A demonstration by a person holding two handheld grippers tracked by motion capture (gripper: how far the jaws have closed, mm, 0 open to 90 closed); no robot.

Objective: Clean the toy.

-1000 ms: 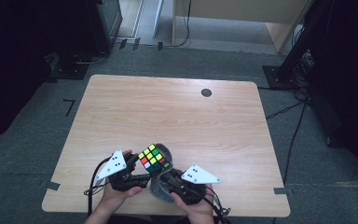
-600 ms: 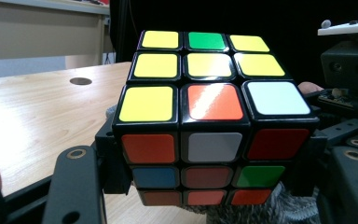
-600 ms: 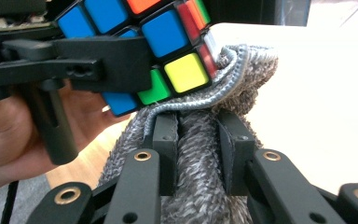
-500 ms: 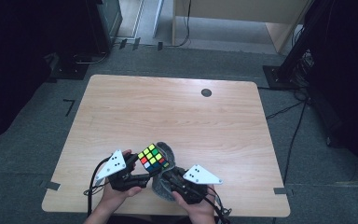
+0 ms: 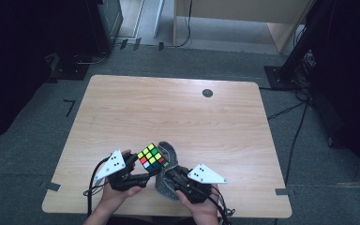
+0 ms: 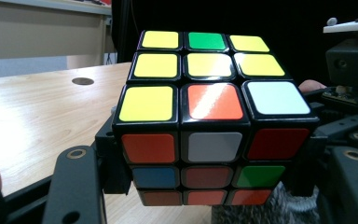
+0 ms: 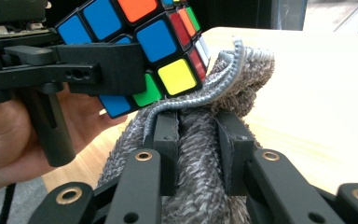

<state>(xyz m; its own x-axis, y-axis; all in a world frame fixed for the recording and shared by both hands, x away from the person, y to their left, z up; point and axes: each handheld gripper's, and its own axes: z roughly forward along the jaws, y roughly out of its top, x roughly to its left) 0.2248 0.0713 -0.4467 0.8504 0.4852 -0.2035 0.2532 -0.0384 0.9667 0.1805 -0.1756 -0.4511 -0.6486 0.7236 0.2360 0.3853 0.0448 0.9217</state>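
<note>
grippers first. my left gripper [image 5: 143, 177], at the lower left of the high view, is clamped on the rubik's cube [image 5: 153, 156]; in the left gripper view the cube [image 6: 213, 116] sits between the black jaws, yellow face up, lifted off the wooden table [image 6: 32, 112]. my right gripper [image 7: 198, 154] has its jaws pinched tight on a bunched fold of grey towelling cloth [image 7: 200, 186], and in the right gripper view the cloth's ribbed hem curls up against the underside of the cube [image 7: 135, 42].

compared with the high view a second ago, almost nothing has changed: both grips are the same, the cube keeps its tilt just above the centre bottom of the frame, and the cloth [image 5: 168, 187] lies in the same heap. i judge that the wiping is mid-stroke or paused, with cloth pressed to the cube's lower faces, not that a new step has begun. next i'd expect to rub the cloth along a face or turn the cube to offer another side; the risk is the cube slipping in the left jaws if i push too hard.

containers: i see none on the table [image 5: 178, 117], just a small dark round grommet [image 5: 207, 93] at the upper right of the tabletop.
</note>
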